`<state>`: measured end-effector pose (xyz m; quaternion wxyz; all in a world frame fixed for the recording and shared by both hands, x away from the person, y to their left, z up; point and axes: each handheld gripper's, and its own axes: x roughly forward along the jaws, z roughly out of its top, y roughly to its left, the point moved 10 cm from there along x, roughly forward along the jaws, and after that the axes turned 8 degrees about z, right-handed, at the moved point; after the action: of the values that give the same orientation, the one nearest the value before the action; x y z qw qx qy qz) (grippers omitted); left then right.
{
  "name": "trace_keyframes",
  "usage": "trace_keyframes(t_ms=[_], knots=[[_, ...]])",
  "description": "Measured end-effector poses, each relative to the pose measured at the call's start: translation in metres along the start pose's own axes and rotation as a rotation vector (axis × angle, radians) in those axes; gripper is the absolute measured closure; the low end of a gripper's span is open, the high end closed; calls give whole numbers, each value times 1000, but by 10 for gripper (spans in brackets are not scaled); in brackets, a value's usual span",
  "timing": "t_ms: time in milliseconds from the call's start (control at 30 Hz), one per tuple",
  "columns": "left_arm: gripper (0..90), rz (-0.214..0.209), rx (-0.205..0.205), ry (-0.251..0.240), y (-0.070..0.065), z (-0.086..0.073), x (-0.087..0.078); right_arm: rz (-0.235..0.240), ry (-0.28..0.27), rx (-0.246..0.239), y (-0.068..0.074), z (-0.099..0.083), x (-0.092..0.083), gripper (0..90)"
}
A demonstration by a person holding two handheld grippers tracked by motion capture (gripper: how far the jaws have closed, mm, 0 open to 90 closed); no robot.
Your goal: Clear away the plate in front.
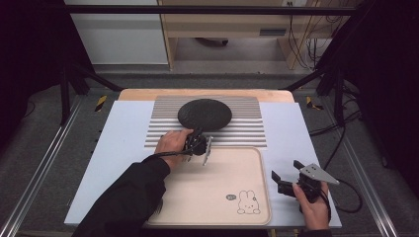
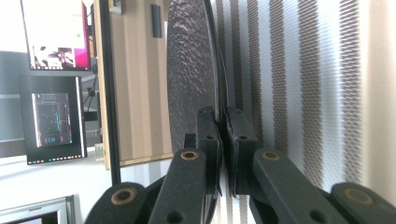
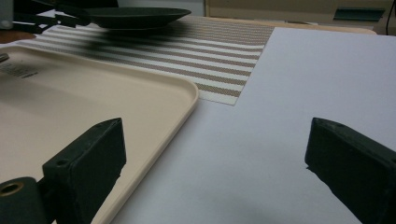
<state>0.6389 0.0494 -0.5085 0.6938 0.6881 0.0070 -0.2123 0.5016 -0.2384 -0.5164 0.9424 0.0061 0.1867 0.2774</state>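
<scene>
The left gripper (image 2: 223, 135) has its jaws pressed together on the near rim of the black plate (image 1: 204, 114), a thin pinch at the plate's seven o'clock edge. The plate sits on the striped mat (image 1: 247, 129), at twelve o'clock from the beige tray (image 1: 217, 190). With so little rim between the pads, the plate could pivot and slip out if it is lifted, or drag the mat along if it is pulled flat (the mat looks light). It could also catch on the tray's raised edge on the way over.

The left hand (image 1: 171, 143) is rolled onto its side, forearm reaching in from six o'clock across the tray. The right gripper (image 1: 285, 181) has its jaws spread wide, holding nothing, low over the white board (image 1: 286, 128) at the tray's three o'clock side.
</scene>
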Motion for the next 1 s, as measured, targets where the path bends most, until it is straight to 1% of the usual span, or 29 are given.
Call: trace_keyframes(t_ms=[200, 267, 433, 467, 533, 633, 733, 833, 967, 1000], knots=[[859, 28, -4, -30, 4, 3, -30, 0, 0, -3, 0, 0, 0, 54], [858, 35, -10, -51, 6, 6, -43, 0, 1, -5, 0, 0, 0, 53], [857, 36, -3, -95, 4, 14, -71, -1, 3, -16, 1, 1, 0, 51], [858, 37, 6, -103, 3, 16, -77, -1, 2, -19, 1, 2, 0, 52], [858, 38, 22, -111, 1, 18, -86, 0, 0, -23, 2, 3, 0, 51], [857, 40, 15, -123, 0, 20, -97, 2, 0, -24, 2, 3, 0, 51], [858, 49, 31, -130, -2, 21, -107, 3, 1, -25, 2, 2, 1, 50], [858, 49, 11, -145, -4, 23, -118, 1, -3, -20, 1, 3, 0, 51], [857, 47, 2, -157, -10, 23, -130, 0, -6, -24, 2, 4, -1, 50], [856, 46, 11, -153, -12, 23, -133, 0, -5, -22, 2, 4, -1, 50]])
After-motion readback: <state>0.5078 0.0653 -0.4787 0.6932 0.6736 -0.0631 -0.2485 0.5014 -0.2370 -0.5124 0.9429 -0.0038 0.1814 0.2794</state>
